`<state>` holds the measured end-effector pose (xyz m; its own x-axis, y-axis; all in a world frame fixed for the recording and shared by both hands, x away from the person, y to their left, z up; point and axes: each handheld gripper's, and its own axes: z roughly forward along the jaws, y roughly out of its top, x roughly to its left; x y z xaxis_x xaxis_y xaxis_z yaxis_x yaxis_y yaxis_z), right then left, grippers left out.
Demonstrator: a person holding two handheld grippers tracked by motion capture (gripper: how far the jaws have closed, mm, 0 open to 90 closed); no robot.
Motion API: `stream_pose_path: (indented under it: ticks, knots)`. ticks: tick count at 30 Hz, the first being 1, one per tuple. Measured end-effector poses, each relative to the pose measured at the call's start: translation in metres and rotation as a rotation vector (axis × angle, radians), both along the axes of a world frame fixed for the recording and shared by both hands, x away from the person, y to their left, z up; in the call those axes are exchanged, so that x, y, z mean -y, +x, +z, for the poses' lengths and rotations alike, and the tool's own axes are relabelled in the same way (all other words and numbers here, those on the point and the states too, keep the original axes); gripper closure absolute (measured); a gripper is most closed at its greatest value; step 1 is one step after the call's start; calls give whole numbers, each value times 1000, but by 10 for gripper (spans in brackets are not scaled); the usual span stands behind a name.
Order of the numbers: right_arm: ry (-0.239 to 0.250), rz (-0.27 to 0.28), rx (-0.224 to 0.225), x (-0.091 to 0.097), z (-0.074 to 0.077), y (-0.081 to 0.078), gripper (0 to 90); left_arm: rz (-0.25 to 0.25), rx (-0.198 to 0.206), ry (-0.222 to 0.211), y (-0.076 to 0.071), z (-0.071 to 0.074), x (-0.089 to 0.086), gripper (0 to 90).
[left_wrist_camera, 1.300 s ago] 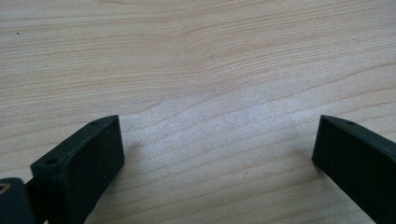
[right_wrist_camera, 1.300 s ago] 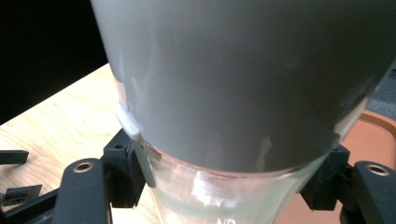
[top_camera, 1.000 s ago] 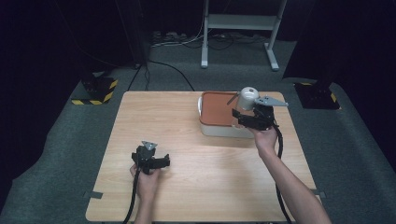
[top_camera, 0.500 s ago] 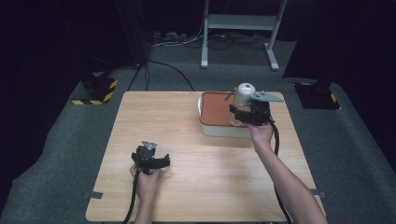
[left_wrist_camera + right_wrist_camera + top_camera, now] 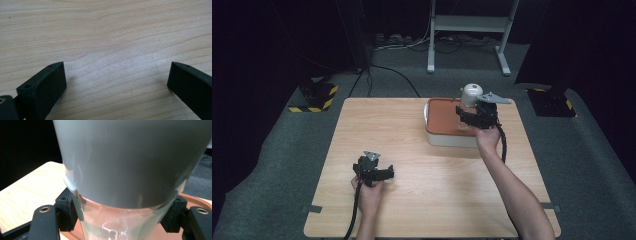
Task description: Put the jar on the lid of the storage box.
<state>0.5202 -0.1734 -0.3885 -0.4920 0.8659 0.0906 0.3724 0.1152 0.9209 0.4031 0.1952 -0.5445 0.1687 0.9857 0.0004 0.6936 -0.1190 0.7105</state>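
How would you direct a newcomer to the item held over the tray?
Find the wooden table, then the white tray with its terracotta lid at the far right. Above it, the right hand-held gripper clamps a cup: grey upside-down top, clear lower part.

From my remote station I count two claws: the left claw (image 5: 388, 173), its jaws spread with nothing between them, and the right claw (image 5: 462, 116), clamped on one cup. That is one clear cup (image 5: 469, 98) with a grey-white inner part, the single cup on the scene. One wooden desk (image 5: 412, 140) carries one white container (image 5: 447, 139) with one terracotta-coloured lid (image 5: 441, 116). I count two forearms reaching in from the near edge. On the carpet beyond, two yellow-and-black striped floor blocks (image 5: 319, 96), one at each side, and one white metal frame (image 5: 469, 25) at the back.
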Motion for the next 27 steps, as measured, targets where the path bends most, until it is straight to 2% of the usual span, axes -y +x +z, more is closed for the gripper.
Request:
stream_pose_path:
  ticks: [19, 27]
  knots:
    - [-31, -63, -38, 1, -12, 21, 306, -1, -1, 0, 0, 0, 0, 20]
    - [-31, -71, -42, -7, -19, 30, 306, -1, 0, 0, 0, 0, 0, 20]
